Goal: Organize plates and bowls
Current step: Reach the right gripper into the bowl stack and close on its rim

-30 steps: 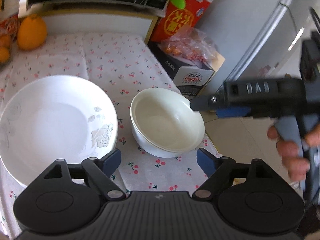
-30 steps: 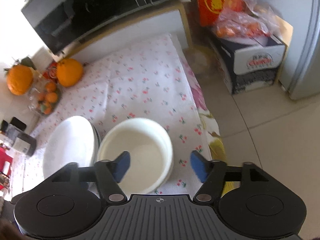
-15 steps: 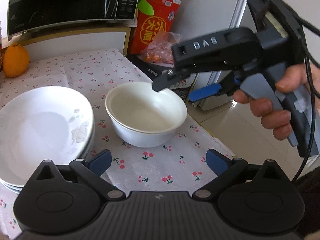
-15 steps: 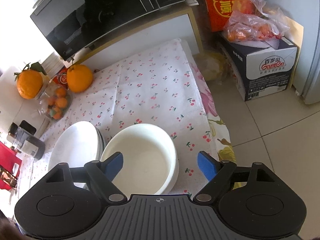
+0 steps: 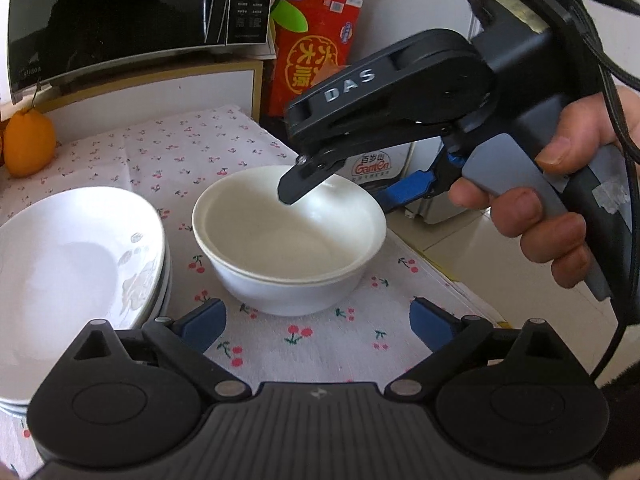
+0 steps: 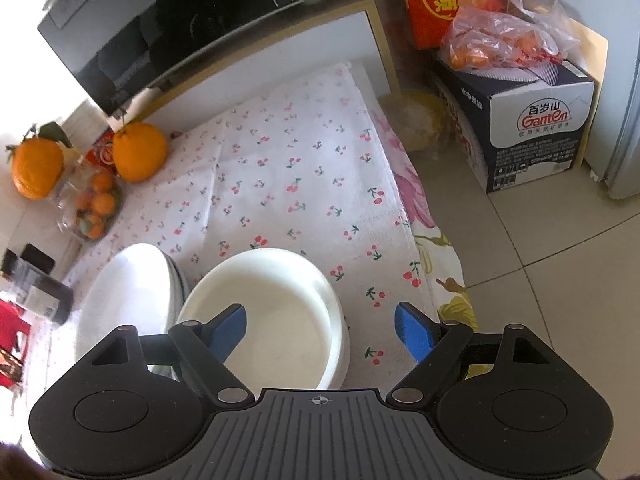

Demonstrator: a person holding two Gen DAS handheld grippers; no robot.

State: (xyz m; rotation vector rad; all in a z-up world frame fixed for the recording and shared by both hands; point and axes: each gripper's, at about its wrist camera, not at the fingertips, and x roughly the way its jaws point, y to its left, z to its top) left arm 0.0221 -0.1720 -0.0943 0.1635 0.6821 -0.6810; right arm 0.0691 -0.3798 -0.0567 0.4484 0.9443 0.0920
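A: Where do the dishes sit?

B: The white bowls point(image 5: 290, 248), two nested, stand on the cherry-print cloth point(image 5: 320, 340) near its right edge. Just beside them, on their left, is the stack of white plates point(image 5: 72, 264); whether the two touch I cannot tell.

A: And the right gripper point(image 6: 320, 328)?

B: Spread wide and empty, held above the bowls. From its own camera one blue finger point(image 6: 228, 330) lies over the bowl interior, the other over the cloth past the rim. The left wrist view shows a dark fingertip hanging over the bowl's far rim, apart from it, with the person's hand point(image 5: 560, 204) wrapped on the handle.

A: The left gripper point(image 5: 316, 322)?

B: Also wide, gripping nothing, low over the cloth in front of the bowls, one pad point(image 5: 202, 322) near the plate stack.

A: Surroundings?

B: A black microwave point(image 5: 132, 16) behind, an orange point(image 5: 28, 142) at the cloth's far left, a red box point(image 5: 312, 52), and a Ganten carton point(image 6: 532, 128) on the tiled floor.
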